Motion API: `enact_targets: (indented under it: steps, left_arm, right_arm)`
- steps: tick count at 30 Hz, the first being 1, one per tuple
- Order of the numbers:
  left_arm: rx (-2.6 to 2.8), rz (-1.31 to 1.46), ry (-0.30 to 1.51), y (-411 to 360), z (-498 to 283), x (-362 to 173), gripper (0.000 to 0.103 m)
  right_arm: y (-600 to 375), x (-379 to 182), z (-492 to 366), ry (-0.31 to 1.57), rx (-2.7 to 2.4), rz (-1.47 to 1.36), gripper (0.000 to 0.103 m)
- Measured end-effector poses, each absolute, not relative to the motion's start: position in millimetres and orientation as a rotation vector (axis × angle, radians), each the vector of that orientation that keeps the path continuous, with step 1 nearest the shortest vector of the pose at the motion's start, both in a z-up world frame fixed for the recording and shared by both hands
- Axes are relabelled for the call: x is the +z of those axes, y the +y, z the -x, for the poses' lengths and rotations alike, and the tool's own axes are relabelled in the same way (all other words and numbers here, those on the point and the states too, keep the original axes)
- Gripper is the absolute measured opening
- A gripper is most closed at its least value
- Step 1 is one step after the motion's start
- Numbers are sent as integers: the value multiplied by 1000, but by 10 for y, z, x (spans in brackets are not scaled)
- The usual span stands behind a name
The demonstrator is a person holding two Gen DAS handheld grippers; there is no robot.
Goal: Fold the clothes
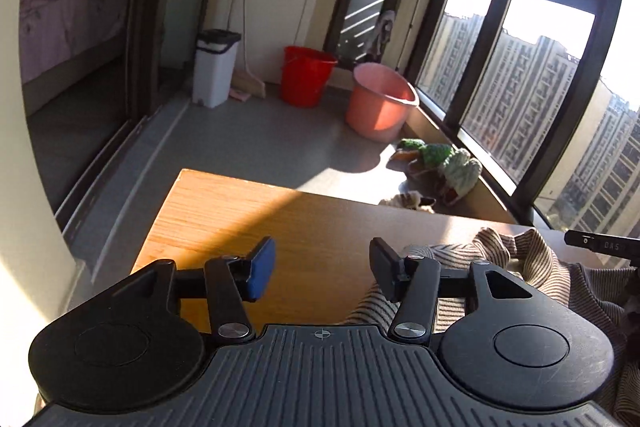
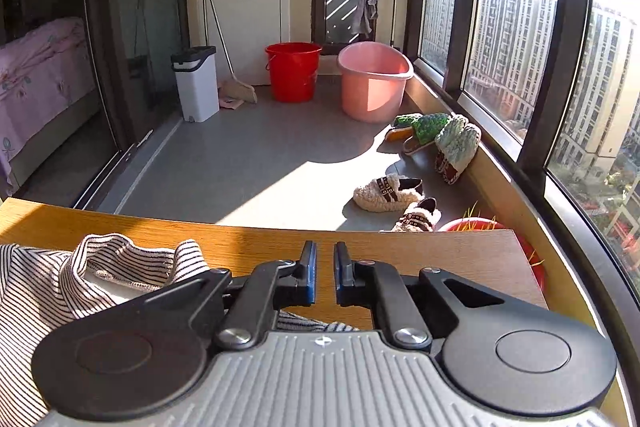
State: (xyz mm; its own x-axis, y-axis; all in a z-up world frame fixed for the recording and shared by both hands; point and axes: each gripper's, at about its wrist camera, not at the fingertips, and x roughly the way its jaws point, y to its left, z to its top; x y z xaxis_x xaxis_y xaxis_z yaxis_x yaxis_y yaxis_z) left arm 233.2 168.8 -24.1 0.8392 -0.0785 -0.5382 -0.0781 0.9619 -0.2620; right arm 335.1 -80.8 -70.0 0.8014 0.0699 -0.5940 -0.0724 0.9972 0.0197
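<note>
A black-and-white striped garment (image 2: 52, 279) lies crumpled on the wooden table (image 2: 460, 259), at the left of the right wrist view. In the left wrist view the same garment (image 1: 520, 259) lies at the right on the table (image 1: 224, 211). My left gripper (image 1: 322, 267) is open wide above the table, with its right finger over the garment's left edge and nothing between the jaws. My right gripper (image 2: 325, 275) has its jaws nearly together with a narrow gap, holding nothing, to the right of the garment. Part of the right gripper (image 1: 600, 245) shows at the right edge of the left wrist view.
Beyond the table's far edge is grey floor with a red bucket (image 2: 293, 69), a pink tub (image 2: 374, 79), a white bin (image 2: 196, 83), a broom (image 2: 236, 87) and several slippers (image 2: 400, 195). Windows run along the right. A red pot (image 2: 480, 225) stands at the table's right corner.
</note>
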Motion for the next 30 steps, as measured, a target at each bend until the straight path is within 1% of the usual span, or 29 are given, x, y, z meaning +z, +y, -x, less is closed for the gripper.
enact_targets:
  steps: [1,2,3,4,6,7,9,10,14,17,23,24,25,26,27,28,30]
  left_arm:
    - [-22,290,577,1671,-2272,-230,64]
    - [-57,309,579,1654,-2186,-220,67]
    - [-83,322,584,1628,-2132,-216,75]
    - [-110,334,590,1600,-2078,-213,79]
    - [-145,334,605,1525,-1977,-217,81]
    - [-152,324,610,1470,-1939,-210,85]
    - [-148,302,612,1420,-1853,-188,90]
    - [-145,290,613,1412,-1785,-165,93]
    - [-129,246,614,1395,-1495,-65,96]
    - [-109,222,616,1406,-1244,14,99]
    - [-40,135,654,1356,-870,92,103]
    - [-34,131,658,1352,-831,103,103]
    - [-30,127,662,1350,-789,115,103]
    - [-29,123,659,1352,-735,134,103]
    - [-30,118,653,1352,-692,158,103]
    - [-32,115,646,1349,-659,180,103]
    - [-42,112,618,1340,-560,249,103]
  right_arm:
    - [-847,-668,-3211,628,93,1,18]
    - [-885,-635,-3070,620,110,-3,27]
    - [-924,-603,-2930,612,127,-6,32]
    - [-919,-578,-2748,609,156,5,33]
    - [-825,-543,-2354,616,232,50,34]
    - [-748,-519,-2186,626,281,71,36]
    - [-520,-449,-1770,654,427,124,44]
    - [-397,-413,-1571,669,514,144,45]
    - [-7,-328,-907,726,847,169,50]
    - [221,-435,-635,715,895,246,57]
    - [650,-698,-143,667,929,428,57]
    - [722,-741,-61,658,935,459,54]
    - [793,-785,20,649,940,489,46]
    - [817,-786,45,644,936,496,20]
    - [778,-731,19,642,928,464,11]
    - [723,-658,-5,640,922,419,6]
    - [582,-467,-124,612,877,328,5]
